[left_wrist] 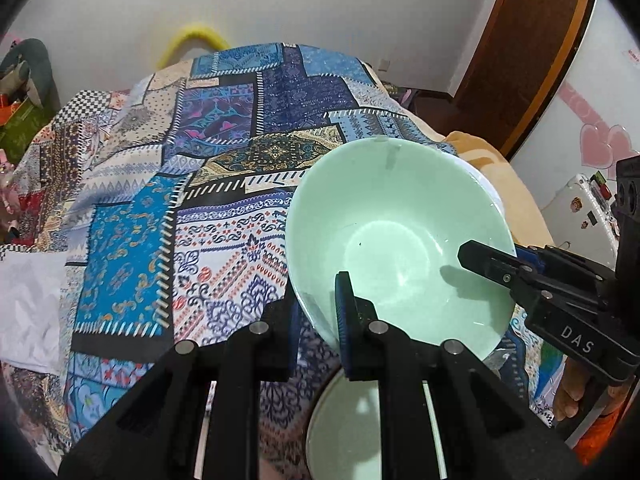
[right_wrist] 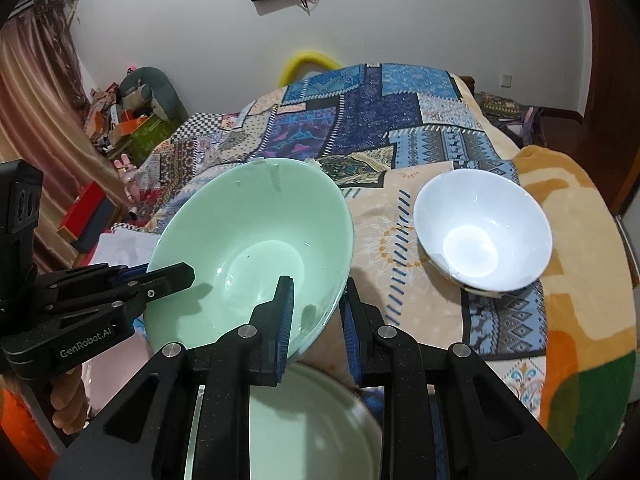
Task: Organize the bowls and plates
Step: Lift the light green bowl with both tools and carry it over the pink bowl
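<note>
A pale green bowl (left_wrist: 396, 240) is held tilted above the patterned bed cover, also in the right wrist view (right_wrist: 248, 252). My left gripper (left_wrist: 316, 312) is shut on its near rim, one finger inside, one outside; it shows from the side in the right wrist view (right_wrist: 172, 276). My right gripper (right_wrist: 318, 312) is shut on the opposite rim, and shows in the left wrist view (left_wrist: 492, 260). A pale green plate (right_wrist: 316, 420) lies below the bowl, also in the left wrist view (left_wrist: 344, 432). A white bowl (right_wrist: 484, 232) sits on the bed to the right.
The patchwork bed cover (left_wrist: 180, 184) fills the scene, with an orange blanket (right_wrist: 580, 264) at right. White cloth (left_wrist: 28, 304) lies at left. Clutter and boxes (right_wrist: 120, 120) stand by the far wall. A wooden door (left_wrist: 532, 40) is at right.
</note>
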`<control>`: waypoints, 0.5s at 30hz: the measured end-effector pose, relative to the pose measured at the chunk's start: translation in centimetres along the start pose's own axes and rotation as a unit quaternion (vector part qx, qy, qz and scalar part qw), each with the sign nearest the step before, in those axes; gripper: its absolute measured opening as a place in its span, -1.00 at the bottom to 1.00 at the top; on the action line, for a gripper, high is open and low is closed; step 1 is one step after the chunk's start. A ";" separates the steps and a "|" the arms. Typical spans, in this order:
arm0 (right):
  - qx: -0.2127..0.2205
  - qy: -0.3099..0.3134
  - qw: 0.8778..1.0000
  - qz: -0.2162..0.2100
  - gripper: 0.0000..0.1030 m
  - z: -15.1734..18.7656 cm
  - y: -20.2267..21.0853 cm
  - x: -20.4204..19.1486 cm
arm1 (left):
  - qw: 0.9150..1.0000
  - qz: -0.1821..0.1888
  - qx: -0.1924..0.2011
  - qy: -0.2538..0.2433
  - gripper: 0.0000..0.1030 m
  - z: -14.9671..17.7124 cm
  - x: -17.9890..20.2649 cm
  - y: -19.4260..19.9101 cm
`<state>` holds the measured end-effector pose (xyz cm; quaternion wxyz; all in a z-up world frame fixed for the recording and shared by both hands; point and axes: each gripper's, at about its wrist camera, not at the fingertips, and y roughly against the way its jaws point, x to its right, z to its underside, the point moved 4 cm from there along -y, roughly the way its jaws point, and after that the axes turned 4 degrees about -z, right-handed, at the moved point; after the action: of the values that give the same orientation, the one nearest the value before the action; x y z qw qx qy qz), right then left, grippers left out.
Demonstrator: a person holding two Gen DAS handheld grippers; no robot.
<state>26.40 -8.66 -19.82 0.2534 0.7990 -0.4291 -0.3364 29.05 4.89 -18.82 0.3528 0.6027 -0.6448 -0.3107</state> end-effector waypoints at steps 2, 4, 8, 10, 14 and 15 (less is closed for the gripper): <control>0.003 0.004 1.000 0.000 -0.59 0.2 0.6 -0.6 | 1.000 -0.001 0.005 0.003 -0.70 0.4 0.0 1.0; 0.006 0.006 1.000 -0.001 -0.59 0.4 1.1 -1.1 | 1.000 -0.001 0.009 0.006 -0.70 0.8 -0.1 2.0; 0.012 0.012 1.000 -0.004 -0.59 0.9 2.2 -2.2 | 1.000 -0.002 0.018 0.009 -0.70 2.0 -0.2 4.1; 0.015 0.016 1.000 -0.006 -0.59 1.2 2.7 -2.8 | 1.000 -0.003 0.022 0.012 -0.70 2.6 -0.3 5.1; 0.020 0.023 0.999 -0.010 -0.59 1.8 3.6 -4.0 | 0.999 -0.004 0.030 0.016 -0.70 3.6 -0.6 6.9; 0.020 0.024 0.999 -0.011 -0.59 1.9 3.7 -4.2 | 0.999 -0.005 0.031 0.018 -0.70 3.9 -0.6 7.3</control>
<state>21.35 -7.14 -17.17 0.2437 0.8164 -0.4210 -0.3111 21.81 6.02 -15.05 0.3438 0.6219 -0.6448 -0.2814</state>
